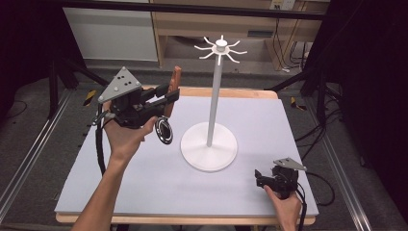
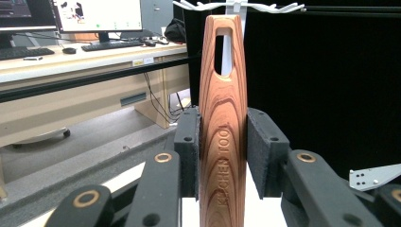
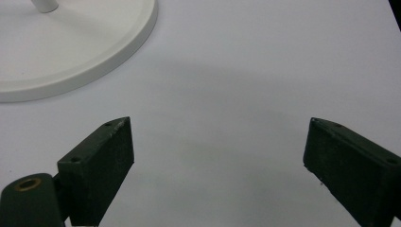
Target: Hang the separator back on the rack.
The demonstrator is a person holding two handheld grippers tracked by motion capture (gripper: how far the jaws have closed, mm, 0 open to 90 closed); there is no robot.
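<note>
Wooden utensil handle point(image 2: 222, 127) in left gripper point(image 2: 222, 151), near white stand point(image 1: 210, 144).

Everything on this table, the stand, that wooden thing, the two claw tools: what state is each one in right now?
Left gripper: shut on the wooden kitchen tool, held up off the table.
Wooden kitchen tool: clamped between the pads, upright, hanging slot at the top.
Black round head: at the tool's lower end, above the table.
White hook stand: upright on the table, hooks bare.
Right gripper: open, holding nothing, low over the table.
</note>
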